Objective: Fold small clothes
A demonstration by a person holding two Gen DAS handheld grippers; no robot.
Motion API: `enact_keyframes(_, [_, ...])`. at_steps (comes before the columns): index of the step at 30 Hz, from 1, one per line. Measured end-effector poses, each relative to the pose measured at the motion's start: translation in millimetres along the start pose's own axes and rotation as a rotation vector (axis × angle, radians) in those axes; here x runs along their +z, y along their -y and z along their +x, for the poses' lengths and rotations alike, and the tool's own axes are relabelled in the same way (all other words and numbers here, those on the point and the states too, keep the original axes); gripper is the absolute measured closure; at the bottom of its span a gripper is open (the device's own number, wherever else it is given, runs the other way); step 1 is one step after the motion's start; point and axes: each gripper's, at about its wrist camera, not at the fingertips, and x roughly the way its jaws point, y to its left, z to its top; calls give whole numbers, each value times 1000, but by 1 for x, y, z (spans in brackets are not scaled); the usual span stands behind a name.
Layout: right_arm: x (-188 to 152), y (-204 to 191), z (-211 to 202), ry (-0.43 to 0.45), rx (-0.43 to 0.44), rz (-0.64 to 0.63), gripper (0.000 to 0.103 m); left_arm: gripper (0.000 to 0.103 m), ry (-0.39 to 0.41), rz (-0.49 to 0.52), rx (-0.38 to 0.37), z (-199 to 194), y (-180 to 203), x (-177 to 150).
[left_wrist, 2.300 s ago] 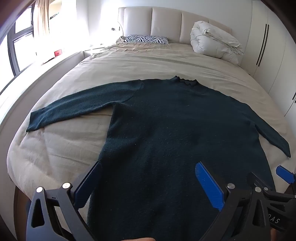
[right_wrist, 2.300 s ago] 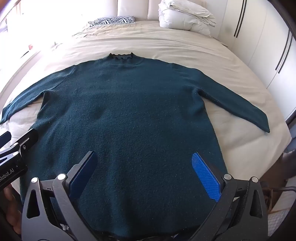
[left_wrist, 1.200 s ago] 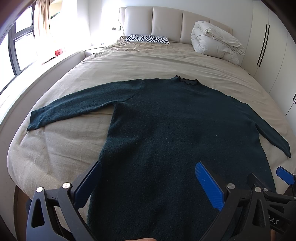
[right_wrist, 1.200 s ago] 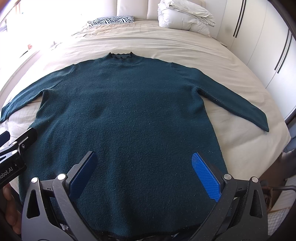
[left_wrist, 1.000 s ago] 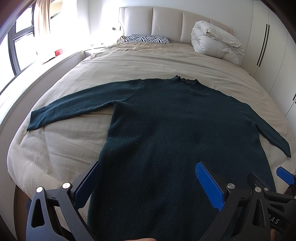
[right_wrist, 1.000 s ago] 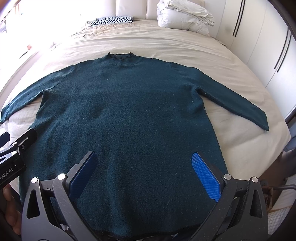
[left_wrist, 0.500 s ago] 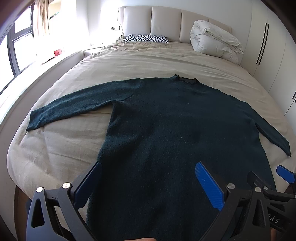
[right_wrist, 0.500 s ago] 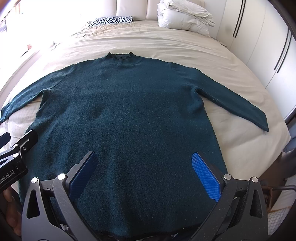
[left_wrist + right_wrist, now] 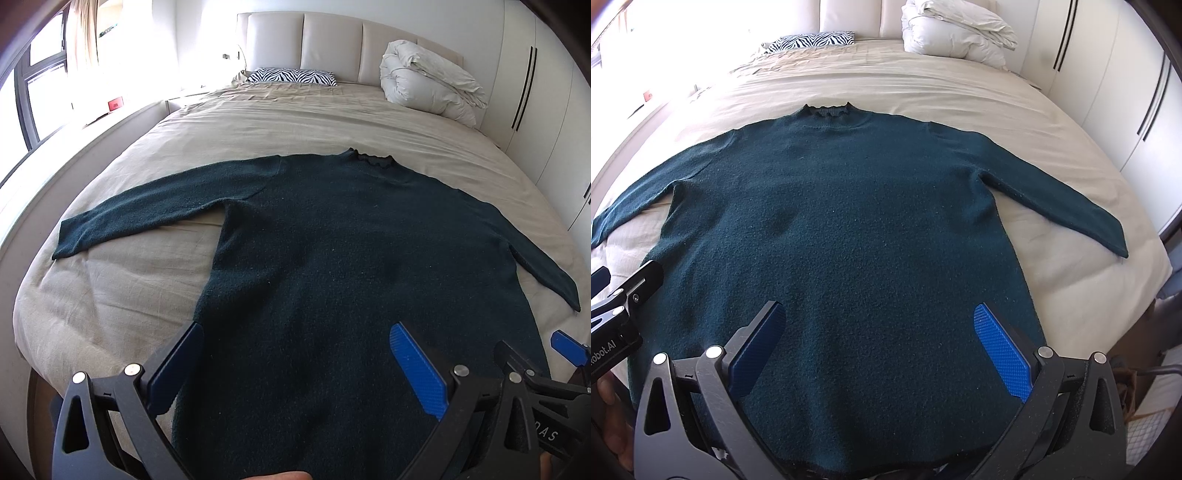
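A dark teal long-sleeved sweater (image 9: 351,258) lies flat on the bed, collar away from me, both sleeves spread out to the sides; it also shows in the right wrist view (image 9: 849,221). My left gripper (image 9: 295,365) is open and empty, held above the sweater's lower left part. My right gripper (image 9: 879,343) is open and empty above the hem area. The right gripper's blue pad (image 9: 567,347) shows at the right edge of the left wrist view. The left gripper's body (image 9: 617,317) shows at the left edge of the right wrist view.
The bed (image 9: 295,122) has a beige cover. A zebra-pattern pillow (image 9: 291,76) and a bunched white duvet (image 9: 428,92) lie by the headboard. A window ledge (image 9: 74,144) runs on the left, white wardrobes (image 9: 1126,92) on the right.
Almost nothing has changed; both grippers stay open above the sweater's lower part, with only a slight drift of the views.
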Motion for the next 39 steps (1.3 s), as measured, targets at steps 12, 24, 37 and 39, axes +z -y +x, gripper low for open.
enact_keyframes(12, [-2, 0, 1, -3, 1, 1, 0, 0, -1, -2, -1, 0, 0, -1])
enact_keyframes(24, [-2, -2, 2, -7, 1, 1, 0, 0, -2, -3, -2, 0, 1, -2])
enact_keyframes(37, [-4, -1, 5, -10, 2, 4, 0, 0, -5, -3, -2, 1, 3, -3])
enact_keyframes(39, [-5, 0, 6, -13, 4, 5, 0, 0, -5, -3, -3, 1, 4, -3])
